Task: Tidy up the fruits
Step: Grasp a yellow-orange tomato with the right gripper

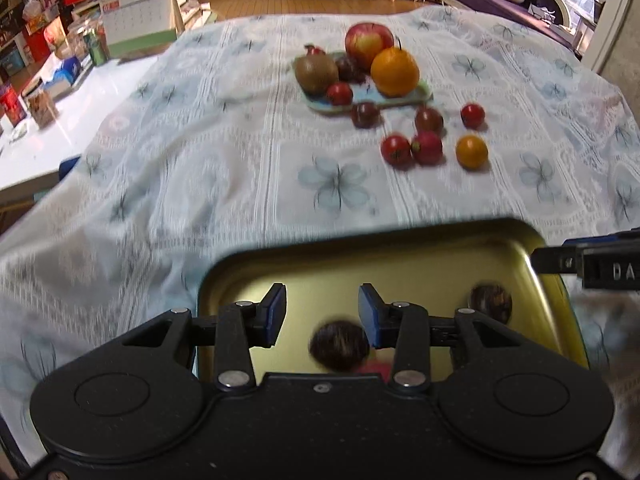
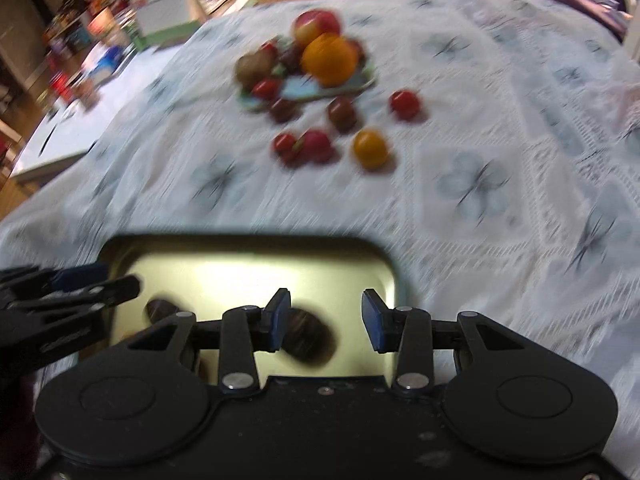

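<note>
A gold metal tray point(image 1: 360, 256) lies at the near edge of the cloth, with two dark round fruits point(image 1: 339, 346) point(image 1: 491, 303) in it. My left gripper point(image 1: 322, 316) is open and empty above the tray. My right gripper point(image 2: 326, 318) is open and empty over the tray's right part point(image 2: 248, 264), above a dark fruit point(image 2: 310, 340). Farther off, a small plate point(image 1: 400, 100) holds an apple point(image 1: 368, 44), an orange point(image 1: 394, 72), a kiwi point(image 1: 316, 74) and small fruits. Several small tomatoes point(image 1: 396, 150) and a small yellow-orange fruit point(image 1: 472, 152) lie loose on the cloth.
A floral white tablecloth point(image 1: 224, 152) covers the table. To the left stands a white side table point(image 1: 72, 120) with a calendar point(image 1: 136, 20), a can and boxes. The right gripper's finger point(image 1: 592, 266) shows at the left view's right edge.
</note>
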Demonstrator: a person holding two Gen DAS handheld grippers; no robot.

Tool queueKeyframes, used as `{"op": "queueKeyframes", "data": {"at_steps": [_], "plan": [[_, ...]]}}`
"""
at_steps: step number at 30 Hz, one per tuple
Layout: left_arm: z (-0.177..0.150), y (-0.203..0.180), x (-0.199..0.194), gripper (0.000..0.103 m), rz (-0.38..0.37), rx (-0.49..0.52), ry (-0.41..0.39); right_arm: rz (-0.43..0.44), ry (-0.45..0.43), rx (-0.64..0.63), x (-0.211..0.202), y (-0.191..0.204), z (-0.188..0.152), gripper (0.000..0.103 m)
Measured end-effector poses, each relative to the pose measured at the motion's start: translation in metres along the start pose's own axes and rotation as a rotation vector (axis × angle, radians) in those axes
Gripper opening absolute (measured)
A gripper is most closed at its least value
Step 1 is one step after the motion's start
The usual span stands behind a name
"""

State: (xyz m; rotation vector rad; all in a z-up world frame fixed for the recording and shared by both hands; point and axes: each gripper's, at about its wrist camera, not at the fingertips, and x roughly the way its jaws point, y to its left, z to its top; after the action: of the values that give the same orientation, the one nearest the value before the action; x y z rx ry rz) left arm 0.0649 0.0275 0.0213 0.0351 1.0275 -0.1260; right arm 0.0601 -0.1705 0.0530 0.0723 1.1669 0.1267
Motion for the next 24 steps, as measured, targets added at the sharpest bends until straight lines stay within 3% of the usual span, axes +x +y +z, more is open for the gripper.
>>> {"op": "queueKeyframes", "data": {"at_steps": [12,20,24], "plan": [[0.070,-0.015,0.043,0.050,-0.019,-0.005,0.009,-0.059,-0.036,0.087,0.059,-0.027,0.091,0.044],[0.089,-0.019,0.071,0.050,0.004,-0.020,0.028,-0.107,0.004,0.106,0.105,-0.024,0.115,0.047],[0.092,-0.018,0.080,0.050,0.006,-0.023,0.034,-0.078,0.021,0.107,0.116,-0.021,0.121,0.050]]}}
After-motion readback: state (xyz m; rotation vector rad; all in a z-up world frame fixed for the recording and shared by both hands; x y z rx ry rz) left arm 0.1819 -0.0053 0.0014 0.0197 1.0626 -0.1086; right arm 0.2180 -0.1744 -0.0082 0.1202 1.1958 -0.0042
